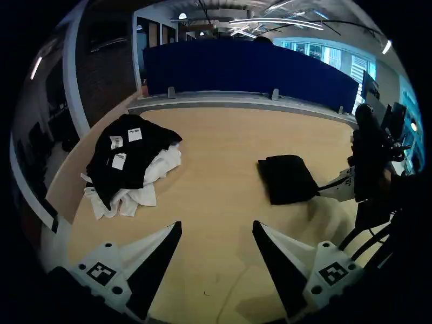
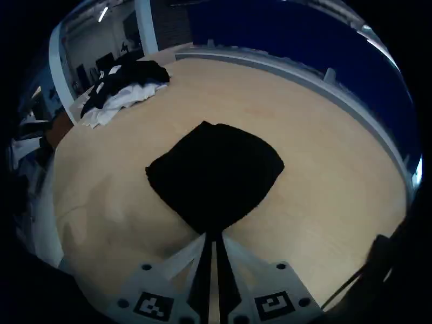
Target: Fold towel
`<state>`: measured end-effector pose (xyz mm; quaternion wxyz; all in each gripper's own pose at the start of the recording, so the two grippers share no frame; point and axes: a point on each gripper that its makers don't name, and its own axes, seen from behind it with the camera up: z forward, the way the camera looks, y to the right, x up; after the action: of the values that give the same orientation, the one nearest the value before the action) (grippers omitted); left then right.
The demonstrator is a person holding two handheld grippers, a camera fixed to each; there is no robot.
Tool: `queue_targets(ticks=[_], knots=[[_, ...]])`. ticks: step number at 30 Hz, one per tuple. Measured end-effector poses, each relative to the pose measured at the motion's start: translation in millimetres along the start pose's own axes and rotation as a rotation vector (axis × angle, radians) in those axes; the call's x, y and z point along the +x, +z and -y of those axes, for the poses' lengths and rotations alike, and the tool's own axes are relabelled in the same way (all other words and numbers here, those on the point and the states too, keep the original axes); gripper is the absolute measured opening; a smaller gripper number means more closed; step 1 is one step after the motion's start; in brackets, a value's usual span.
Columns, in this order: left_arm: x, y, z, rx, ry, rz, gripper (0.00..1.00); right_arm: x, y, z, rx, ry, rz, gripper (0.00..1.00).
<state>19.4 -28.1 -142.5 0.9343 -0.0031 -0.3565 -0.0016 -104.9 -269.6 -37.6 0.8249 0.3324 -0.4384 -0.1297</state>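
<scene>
A folded black towel (image 1: 286, 178) lies flat on the light wooden table (image 1: 227, 140). In the right gripper view the same towel (image 2: 216, 170) sits like a diamond, its near corner reaching my right gripper (image 2: 214, 237). That gripper's fingers stand almost together and pinch this corner. From the left gripper view the right gripper (image 1: 324, 189) comes in from the right, a hand behind it, its tips at the towel's right edge. My left gripper (image 1: 216, 227) hovers open over bare table, well short of the towel.
A heap of black and white towels (image 1: 129, 159) lies at the table's far left, also visible in the right gripper view (image 2: 121, 86). A blue partition (image 1: 243, 67) with a grey rail runs along the table's far edge. Cables and dark equipment (image 1: 378, 135) stand at the right.
</scene>
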Motion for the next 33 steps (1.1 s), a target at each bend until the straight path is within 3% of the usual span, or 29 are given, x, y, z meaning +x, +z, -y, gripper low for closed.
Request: queue_targets(ticks=[7,20,33], knots=[[2.9,-1.4,-0.5,-0.001,-0.002,-0.007,0.98,37.5,-18.8,-0.6,0.008,-0.021,-0.077,0.05],[11.8,-0.7,-4.7,-0.011,0.001,-0.032,0.97,117.9,-69.8,-1.9,0.013,-0.099,-0.218,0.05],[17.0,-4.1,-9.0,-0.019,0.004,-0.046,0.98,167.5,-110.6,-5.7,0.007,-0.13,-0.326,0.05]])
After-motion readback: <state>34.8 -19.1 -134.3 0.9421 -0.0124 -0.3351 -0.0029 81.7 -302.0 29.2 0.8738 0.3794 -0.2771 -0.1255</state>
